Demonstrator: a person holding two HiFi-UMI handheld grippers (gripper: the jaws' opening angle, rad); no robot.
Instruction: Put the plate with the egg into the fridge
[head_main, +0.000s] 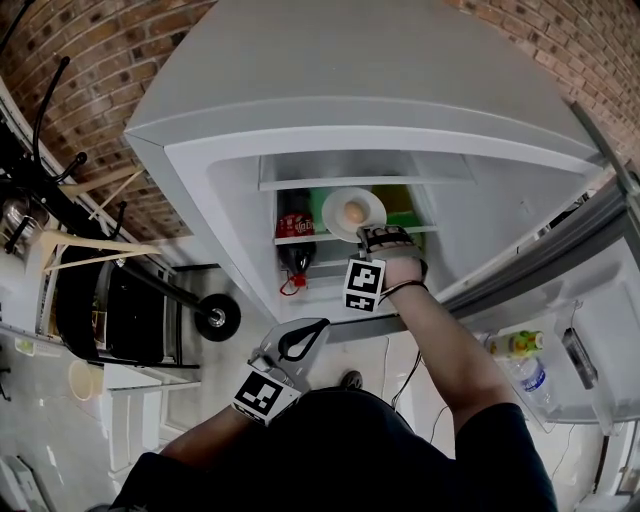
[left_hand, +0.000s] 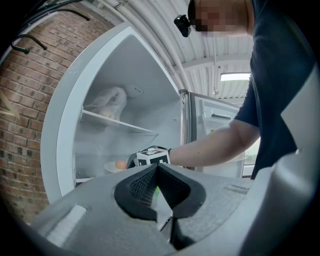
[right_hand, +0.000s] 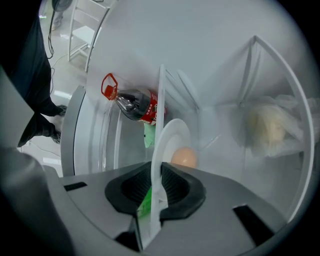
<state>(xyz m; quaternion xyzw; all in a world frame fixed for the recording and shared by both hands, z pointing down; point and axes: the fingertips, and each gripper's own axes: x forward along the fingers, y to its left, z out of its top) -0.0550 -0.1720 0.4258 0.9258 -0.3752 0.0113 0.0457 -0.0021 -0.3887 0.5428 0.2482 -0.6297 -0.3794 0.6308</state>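
1. White plate (head_main: 335, 203) with a brown egg (head_main: 354, 212) on it is inside the open fridge (head_main: 420, 70), at the front edge of a shelf (head_main: 300, 239). Whether it rests fully on that shelf I cannot tell.
2. The right gripper (right_hand: 156, 175) reaches into the fridge with the near rim of the plate between its 2 jaws. The jaws stand slightly apart. A thin gap with green showing through it runs along 1 side of the rim, so the pads are not clamped on it.
3. The left gripper (left_hand: 158, 169) hangs back outside the fridge, low in front of the person's body. Its jaws are together at the tips and there is nothing between them.
4. A cola bottle (head_main: 294, 232) with a red cap ring is close to the plate on its left in the head view, and a green pack (head_main: 400, 205) lies just behind the plate.
5. On a higher shelf (seen best in the right gripper view) sits a translucent bag (right_hand: 267, 127) with something pale inside.
6. The fridge door stands open at the right, with a bottle (head_main: 518, 344) lying in its rack
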